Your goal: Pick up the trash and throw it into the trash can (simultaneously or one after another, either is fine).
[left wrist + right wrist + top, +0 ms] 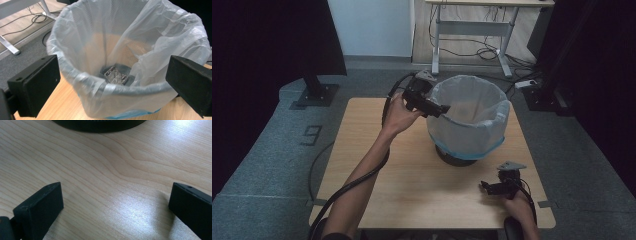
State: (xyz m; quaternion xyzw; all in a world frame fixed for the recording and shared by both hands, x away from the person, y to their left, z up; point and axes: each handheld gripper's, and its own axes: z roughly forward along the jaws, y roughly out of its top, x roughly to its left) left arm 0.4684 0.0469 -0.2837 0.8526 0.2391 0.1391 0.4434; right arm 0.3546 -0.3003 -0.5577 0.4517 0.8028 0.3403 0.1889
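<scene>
A waste bin [468, 120] lined with a translucent white bag stands on the wooden table [412, 185], towards its far right. In the left gripper view a crumpled silvery wrapper [115, 75] lies at the bottom of the bag [100, 50]. My left gripper [439, 109] hovers at the bin's left rim, pointing at it, open, with nothing between its pads. My right gripper [486, 187] rests low over the table near the front right, jaws wide open over bare wood [112, 185], with the bin's dark base [100, 125] ahead of it.
A dark stand [314, 92] is on the grey floor at the far left, and a desk frame with cables [472, 35] stands behind the table. Another dark stand [544, 95] is on the right. A black cable [357, 182] trails along the left forearm.
</scene>
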